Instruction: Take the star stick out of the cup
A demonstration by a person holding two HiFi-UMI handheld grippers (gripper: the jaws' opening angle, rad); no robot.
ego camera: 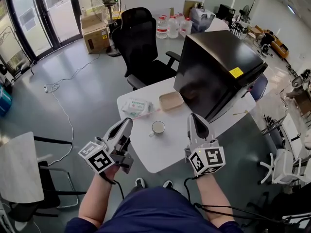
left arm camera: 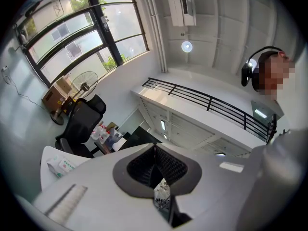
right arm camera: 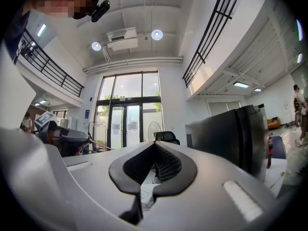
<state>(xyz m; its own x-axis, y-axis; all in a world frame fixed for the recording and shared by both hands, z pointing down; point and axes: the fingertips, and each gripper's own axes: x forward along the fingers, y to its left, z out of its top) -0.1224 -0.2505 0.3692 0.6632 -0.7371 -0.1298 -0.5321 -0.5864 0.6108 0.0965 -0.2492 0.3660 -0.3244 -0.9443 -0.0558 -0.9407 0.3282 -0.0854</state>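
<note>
Nearest to us, the left gripper [ego camera: 127, 123] and the right gripper [ego camera: 193, 117] hang over the near edge of the white table [ego camera: 170, 152]. Each gripper view shows its ridged pads pressed together at the tip with nothing between them (left [left arm camera: 155, 148], right [right arm camera: 155, 144]), so both are empty.

The white cup [ego camera: 158, 127] stands on the table at our 12 o'clock, between the two grippers. The left gripper is at its 8 o'clock and the right at its 3 o'clock, and neither touches it. We cannot make out a star stick rising from the cup. A thin pinkish line [ego camera: 148, 113] lies along the near edge of the wipes pack [ego camera: 136, 107] at the cup's 11 o'clock, and we cannot tell whether that is the stick.

As we judge it, the step in hand is the approach:
- Part the jaws of one gripper before it descends.
- Bring it down steeply over the rim and close on the stick's shaft, not on the cup wall.
- Rest the other gripper against the cup's side, because a light cup may tip or slide as the stick lifts.
- Draw the stick straight up.

Beyond the cup, the beige tray [ego camera: 171, 101] sits at 1 o'clock, beside the black cabinet [ego camera: 218, 67] at 2 o'clock. The black office chair [ego camera: 141, 45] stands farthest off.
</note>
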